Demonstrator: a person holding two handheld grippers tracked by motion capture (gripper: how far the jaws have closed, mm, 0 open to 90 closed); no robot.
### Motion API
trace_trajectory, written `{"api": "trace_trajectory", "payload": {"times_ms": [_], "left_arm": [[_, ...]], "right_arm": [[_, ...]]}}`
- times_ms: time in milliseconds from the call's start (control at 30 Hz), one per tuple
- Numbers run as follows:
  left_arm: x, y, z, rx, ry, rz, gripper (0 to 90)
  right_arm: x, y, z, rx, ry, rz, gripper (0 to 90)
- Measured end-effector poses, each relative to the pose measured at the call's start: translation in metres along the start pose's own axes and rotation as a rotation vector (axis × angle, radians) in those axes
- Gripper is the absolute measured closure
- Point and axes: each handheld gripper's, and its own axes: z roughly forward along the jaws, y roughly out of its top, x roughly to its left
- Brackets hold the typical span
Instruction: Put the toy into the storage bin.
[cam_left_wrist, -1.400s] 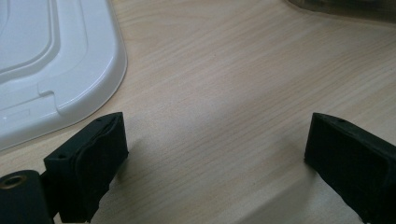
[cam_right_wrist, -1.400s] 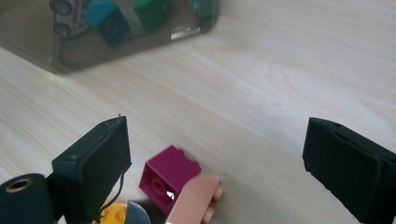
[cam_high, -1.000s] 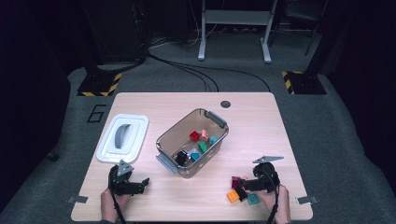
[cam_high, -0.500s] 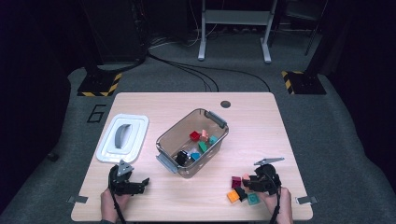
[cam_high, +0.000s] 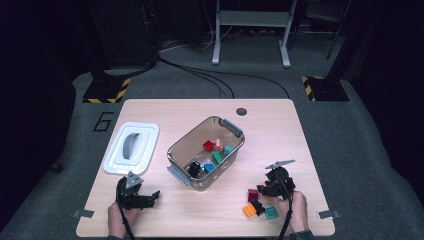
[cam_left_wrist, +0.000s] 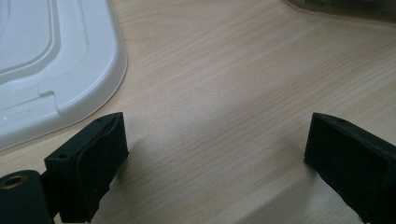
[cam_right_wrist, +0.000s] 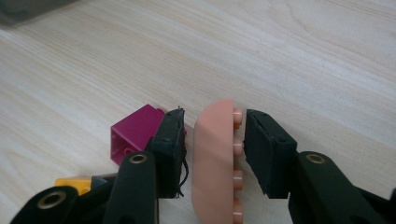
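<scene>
**Right gripper view: jaws around a pink brick**

Right gripper view has the right gripper (cam_right_wrist: 214, 156) with its jaws just closing around a pink curved brick (cam_right_wrist: 212, 163), a sliver of gap on the left side. A magenta block (cam_right_wrist: 133, 133) sits just beside it on the table (cam_right_wrist: 280, 56). The left gripper (cam_left_wrist: 215, 163) rests spread wide near the white lid (cam_left_wrist: 51, 60).

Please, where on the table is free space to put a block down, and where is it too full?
Bare wood lies between the white lid and the clear bin, in front of the left gripper, and along the far edge near the round hole. It is crowded at the loose blocks beside the right gripper, which has just closed around a peach block.
</scene>
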Motion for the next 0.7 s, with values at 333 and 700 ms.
{"api": "trace_trajectory", "payload": {"times_ms": [333,700], "left_arm": [[0.0,0.0,0.0,0.001,-0.002,0.003,5.7],[0.0,0.0,0.0,0.0,0.0,0.001,5.6]], "right_arm": [[0.002,0.01,0.005,0.051,-0.031,-0.014,66.6],[-0.003,0.015,-0.005,-0.042,-0.013,-0.003,66.9]]}}
